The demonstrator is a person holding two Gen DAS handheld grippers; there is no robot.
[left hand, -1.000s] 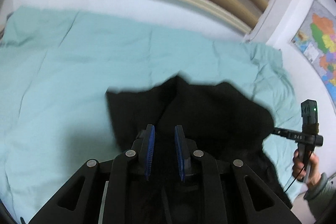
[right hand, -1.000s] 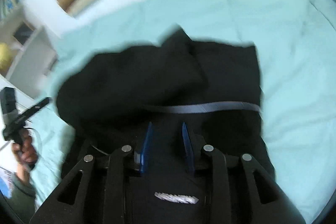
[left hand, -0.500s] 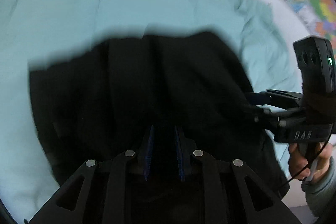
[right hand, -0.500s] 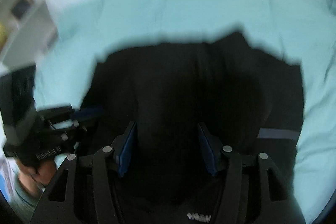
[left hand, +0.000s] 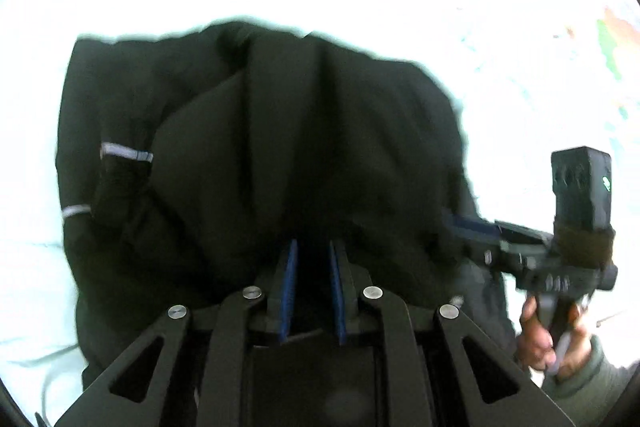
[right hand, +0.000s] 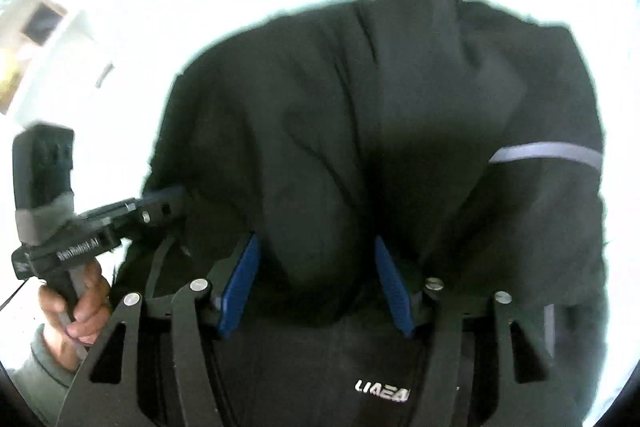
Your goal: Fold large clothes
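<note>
Jacket (left hand: pixel 280 131): black, heaped on bed (left hand: pixel 36 307). Left gripper (left hand: pixel 312 287) clenched on hem; right gripper (right hand: pixel 316 283), jaws just parted, released. Risk: lopsided fold.

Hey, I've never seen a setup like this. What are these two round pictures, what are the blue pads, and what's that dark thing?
A person holds a gripping device in each hand; each carries a wide-angle camera looking along its two blue-padded fingers. One picture is from the left tool, the other from the right tool. A black jacket with grey stripes lies on a pale bed cover. The left tool is shut on the jacket. The right tool's jaws have just been opening; fabric sits between them, unpressed.
</note>
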